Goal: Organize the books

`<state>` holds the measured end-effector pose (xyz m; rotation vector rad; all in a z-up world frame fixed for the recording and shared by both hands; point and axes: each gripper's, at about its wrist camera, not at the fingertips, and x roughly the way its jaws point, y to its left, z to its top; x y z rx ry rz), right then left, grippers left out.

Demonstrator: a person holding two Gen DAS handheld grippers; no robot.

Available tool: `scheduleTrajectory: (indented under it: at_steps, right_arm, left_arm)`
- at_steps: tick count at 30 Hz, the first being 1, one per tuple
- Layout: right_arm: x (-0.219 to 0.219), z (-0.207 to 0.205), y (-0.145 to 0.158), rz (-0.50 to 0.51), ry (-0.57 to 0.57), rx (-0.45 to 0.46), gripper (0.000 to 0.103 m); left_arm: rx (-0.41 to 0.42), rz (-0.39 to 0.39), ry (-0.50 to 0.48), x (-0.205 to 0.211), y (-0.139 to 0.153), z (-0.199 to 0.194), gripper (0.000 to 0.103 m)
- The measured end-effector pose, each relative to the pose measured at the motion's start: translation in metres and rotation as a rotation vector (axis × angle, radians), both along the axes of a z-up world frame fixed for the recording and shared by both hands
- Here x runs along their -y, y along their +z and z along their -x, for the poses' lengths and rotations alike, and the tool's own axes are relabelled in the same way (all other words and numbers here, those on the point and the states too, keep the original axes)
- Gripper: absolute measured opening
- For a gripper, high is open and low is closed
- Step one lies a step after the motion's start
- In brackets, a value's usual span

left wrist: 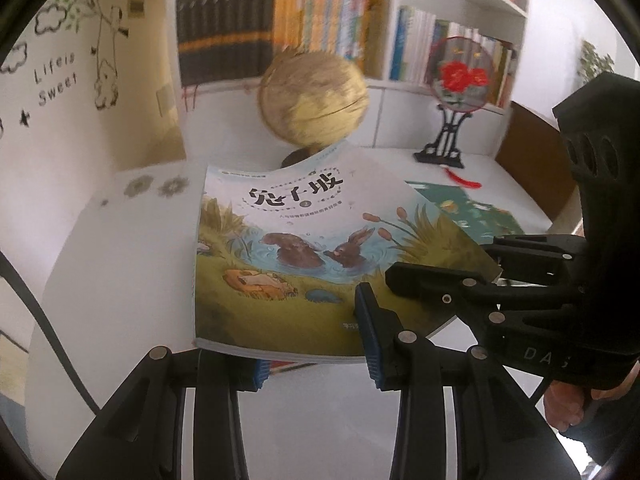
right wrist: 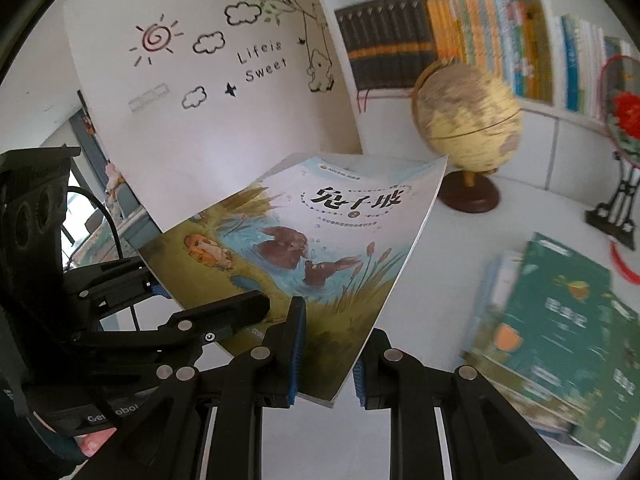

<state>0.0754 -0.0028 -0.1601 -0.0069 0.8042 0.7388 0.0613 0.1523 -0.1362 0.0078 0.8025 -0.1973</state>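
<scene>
A thin picture book with two rabbits in a pond on its cover (left wrist: pixel 304 248) is held above the white table (left wrist: pixel 120 264), tilted. My left gripper (left wrist: pixel 312 344) has its jaws around the book's near edge, one above and one below the cover. My right gripper (right wrist: pixel 326 364) has its jaws around the book's corner (right wrist: pixel 340 320), and it shows in the left wrist view (left wrist: pixel 448 284) gripping the right edge. A pile of green-covered books (right wrist: pixel 560 344) lies on the table to the right, also visible in the left wrist view (left wrist: pixel 472 212).
A yellow globe (left wrist: pixel 314 100) on a dark base stands behind the book. A round red-flower fan on a black stand (left wrist: pixel 456 96) sits at the back right. White shelves with rows of books (left wrist: pixel 280 36) line the back wall. A decorated wall (right wrist: pixel 208 60) is on the left.
</scene>
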Motion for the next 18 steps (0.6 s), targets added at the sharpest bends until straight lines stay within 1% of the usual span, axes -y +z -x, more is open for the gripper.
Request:
scheduleTrajectory:
  at_steps: [4, 6, 9, 14, 17, 18]
  right_arm:
    - [-0.045, -0.027, -0.024, 0.036, -0.023, -0.047, 0.019]
    - [-0.053, -0.036, -0.034, 0.045, -0.029, -0.07, 0.019]
    - [-0.067, -0.054, -0.052, 0.043, -0.047, -0.119, 0.02]
    - [-0.078, -0.074, -0.08, 0.06, -0.071, -0.181, 0.02]
    - [-0.077, -0.079, -0.093, 0.059, -0.09, -0.224, 0.02]
    - [-0.075, -0.081, -0.097, 0.047, -0.097, -0.251, 0.02]
  left_arm:
    - [-0.06, 0.044, -0.002, -0.032, -0.025, -0.028, 0.034]
    - [-0.089, 0.086, 0.005, -0.046, -0.037, -0.04, 0.034]
    - [-0.116, 0.114, 0.006, -0.058, -0.053, -0.051, 0.034]
    - [-0.171, 0.124, -0.007, -0.069, -0.08, -0.062, 0.034]
    - [-0.199, 0.117, -0.026, -0.07, -0.09, -0.058, 0.034]
    - [-0.202, 0.113, -0.027, -0.071, -0.092, -0.056, 0.037]
